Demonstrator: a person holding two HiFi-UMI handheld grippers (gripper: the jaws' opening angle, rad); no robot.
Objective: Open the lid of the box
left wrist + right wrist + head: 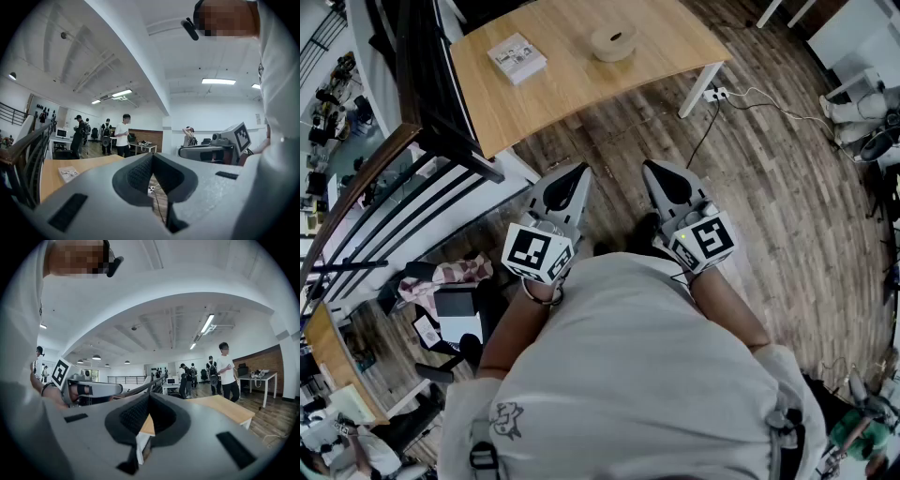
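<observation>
The left tongs (579, 172) and right tongs (650, 170) are closed on nothing, well apart from the desk (581, 89) bearing what looks like a round box (612, 42).

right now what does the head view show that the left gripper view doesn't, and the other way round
Only the head view: the round beige container on the wooden table. Only the left gripper view: people standing across the room and lit ceiling lights. Both: that table, the flat printed box on it, the left tongs and the right tongs, each shut and empty.
</observation>
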